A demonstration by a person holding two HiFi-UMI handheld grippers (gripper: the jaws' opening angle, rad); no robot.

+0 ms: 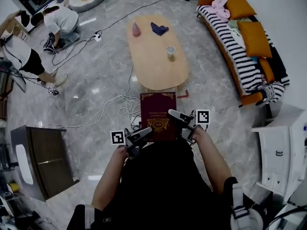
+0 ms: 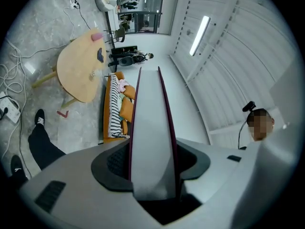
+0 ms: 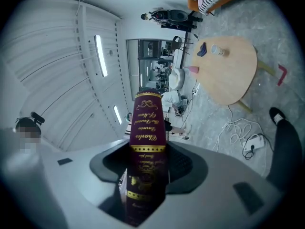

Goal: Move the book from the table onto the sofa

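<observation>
A maroon book (image 1: 158, 115) with gold print is held level in the air in front of the person, off the oval wooden table (image 1: 149, 66). My left gripper (image 1: 142, 136) is shut on its near left edge. My right gripper (image 1: 183, 120) is shut on its right side. In the left gripper view the pale page edge of the book (image 2: 151, 128) runs out between the jaws of the left gripper (image 2: 153, 178). In the right gripper view the gold-lettered spine of the book (image 3: 146, 142) stands between the jaws of the right gripper (image 3: 145, 178). The orange sofa (image 1: 240, 75) lies at the right.
A cup (image 1: 170, 51), a dark blue cloth (image 1: 159, 29) and a pink object (image 1: 136, 29) stay on the table. Orange cushions (image 1: 255, 38) and a striped blanket (image 1: 239, 51) cover the sofa. Cables (image 1: 122, 103) trail over the floor. Two people (image 1: 60, 22) crouch at the far left. A cabinet (image 1: 42, 159) stands left.
</observation>
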